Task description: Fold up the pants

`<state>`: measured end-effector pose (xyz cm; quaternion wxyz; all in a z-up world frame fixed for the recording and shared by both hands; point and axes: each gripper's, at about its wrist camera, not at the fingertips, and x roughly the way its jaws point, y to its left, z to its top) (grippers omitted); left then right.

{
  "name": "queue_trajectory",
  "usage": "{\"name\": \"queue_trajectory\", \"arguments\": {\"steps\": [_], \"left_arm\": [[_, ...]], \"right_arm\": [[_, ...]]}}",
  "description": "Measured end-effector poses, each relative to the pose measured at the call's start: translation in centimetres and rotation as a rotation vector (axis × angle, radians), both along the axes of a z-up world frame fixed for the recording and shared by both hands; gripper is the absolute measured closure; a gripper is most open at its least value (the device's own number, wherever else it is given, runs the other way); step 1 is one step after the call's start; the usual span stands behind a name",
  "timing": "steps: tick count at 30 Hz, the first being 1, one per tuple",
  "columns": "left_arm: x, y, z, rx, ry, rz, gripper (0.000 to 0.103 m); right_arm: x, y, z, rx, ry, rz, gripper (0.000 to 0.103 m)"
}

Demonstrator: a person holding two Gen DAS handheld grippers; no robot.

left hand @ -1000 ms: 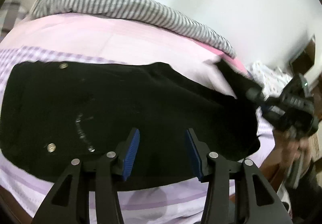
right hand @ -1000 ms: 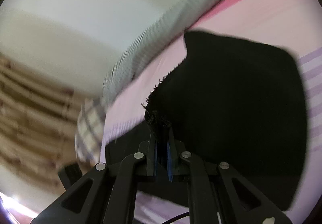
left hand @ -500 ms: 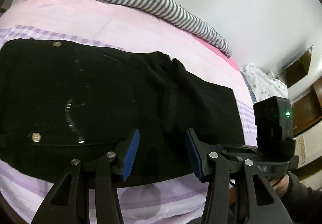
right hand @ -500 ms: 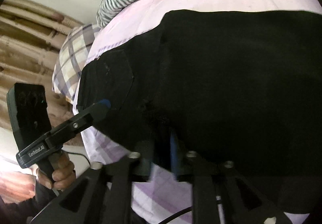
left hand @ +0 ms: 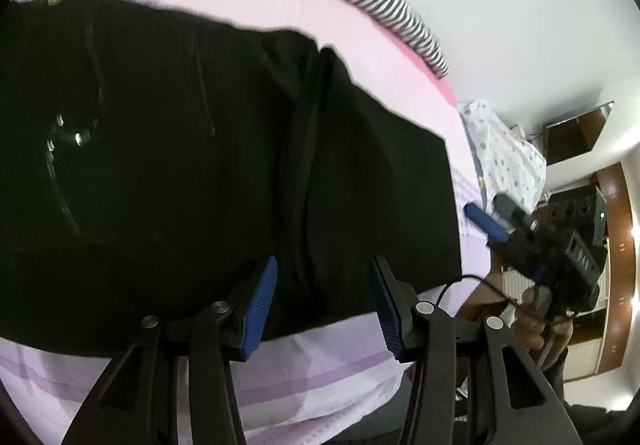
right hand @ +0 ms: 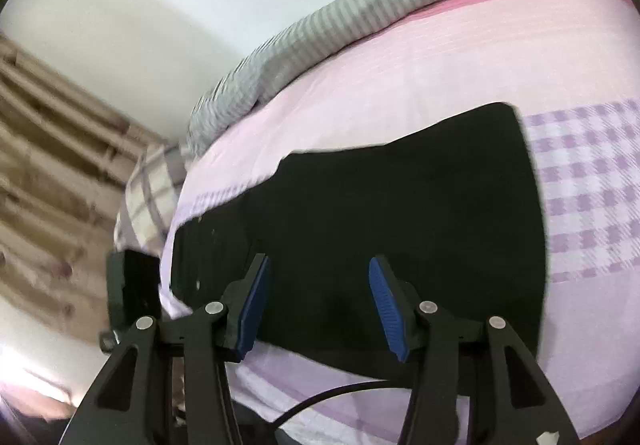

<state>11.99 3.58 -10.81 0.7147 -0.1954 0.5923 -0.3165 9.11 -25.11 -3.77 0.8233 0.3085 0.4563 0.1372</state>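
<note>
Pants point(left hand: 200, 149): black, lying flat on the bed sheet point(left hand: 320, 377), already doubled over; a lengthwise ridge of cloth runs up the middle in the left wrist view, likely where one layer's edge sits on the other.
Placement: near edge of the cloth runs close along the bed's front edge, within easy reach of both tools. Metal studs glint on the left part, probably the waist end.
Left gripper point(left hand: 323, 305): jaws apart, nothing between the pads; it hovers over the near edge of the cloth, straddling the ridge. Reads as poised for a next pinch, not gripping.
Right gripper point(right hand: 316, 303): jaws opening, no cloth between them; it stands off the pants' near edge. In the left view it shows off the right end of the garment, clear of the fabric.
Why so held: both tools free of the cloth suggests a fold has been laid and let go.
Surroundings: striped blanket point(right hand: 340, 29) bunched along the far side by the wall, well apart from the pants; plaid pillow point(right hand: 148, 197) at one end.
Judgement: one fold seems done; a further fold across the length probably remains.
Risk: top layer may slide if pinched singly.
</note>
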Motion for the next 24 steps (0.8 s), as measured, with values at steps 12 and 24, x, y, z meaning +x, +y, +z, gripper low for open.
{"name": "queue_trajectory", "arguments": {"steps": [12, 24], "left_arm": [[0.3, -3.9, -0.1, 0.051, -0.024, -0.022, 0.054], [-0.5, -3.5, -0.8, 0.108, -0.019, 0.012, 0.089]], "right_arm": [[0.3, -1.4, -0.7, 0.043, 0.002, -0.055, 0.054], [0.3, -1.3, -1.3, 0.051, 0.013, -0.052, 0.054]]}}
